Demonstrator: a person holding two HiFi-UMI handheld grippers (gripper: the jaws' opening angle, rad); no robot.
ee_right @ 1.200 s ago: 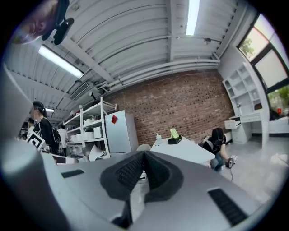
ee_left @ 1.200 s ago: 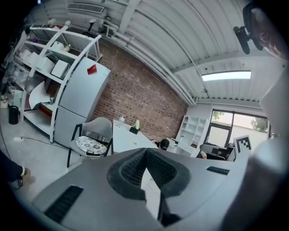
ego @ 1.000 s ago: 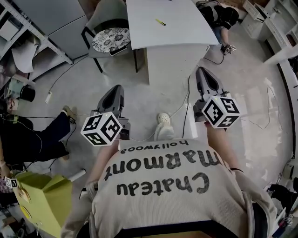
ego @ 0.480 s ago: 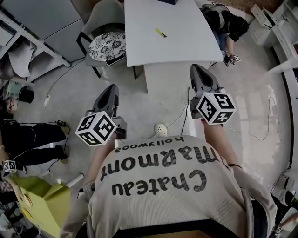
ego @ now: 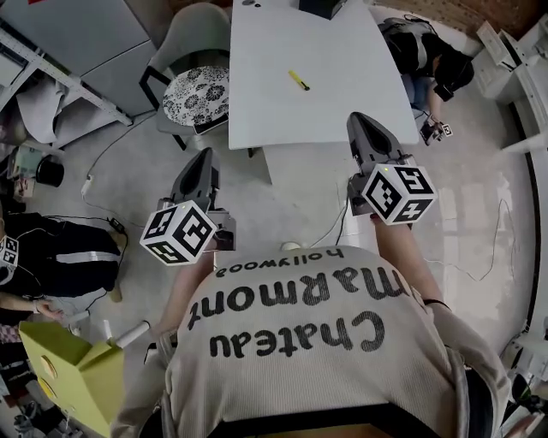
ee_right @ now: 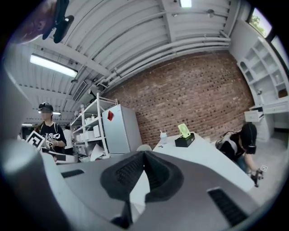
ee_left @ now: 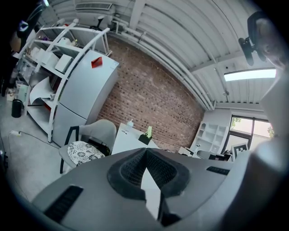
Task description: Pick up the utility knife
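Note:
A small yellow utility knife (ego: 298, 80) lies on the white table (ego: 342, 94) in the head view, well beyond both grippers. My left gripper (ego: 202, 157) is held over the floor, short of the table's near left corner, jaws shut on nothing. My right gripper (ego: 361, 122) reaches the table's near right edge, also shut and empty. In the left gripper view the left gripper (ee_left: 145, 151) points at the table (ee_left: 128, 140). The right gripper (ee_right: 144, 154) in its own view faces the table (ee_right: 207, 162) too. The knife shows in neither gripper view.
A grey chair with a patterned cushion (ego: 199, 90) stands left of the table. A black box (ego: 318, 7) sits at the table's far end. A person (ego: 428, 60) crouches at the right, another (ego: 60, 265) at the left. Cables (ego: 338, 218) cross the floor; a yellow box (ego: 73, 368) stands near left.
The table has drawn closer in the head view: both grippers have advanced towards it. The right gripper now reaches its near edge. Both stayed shut.

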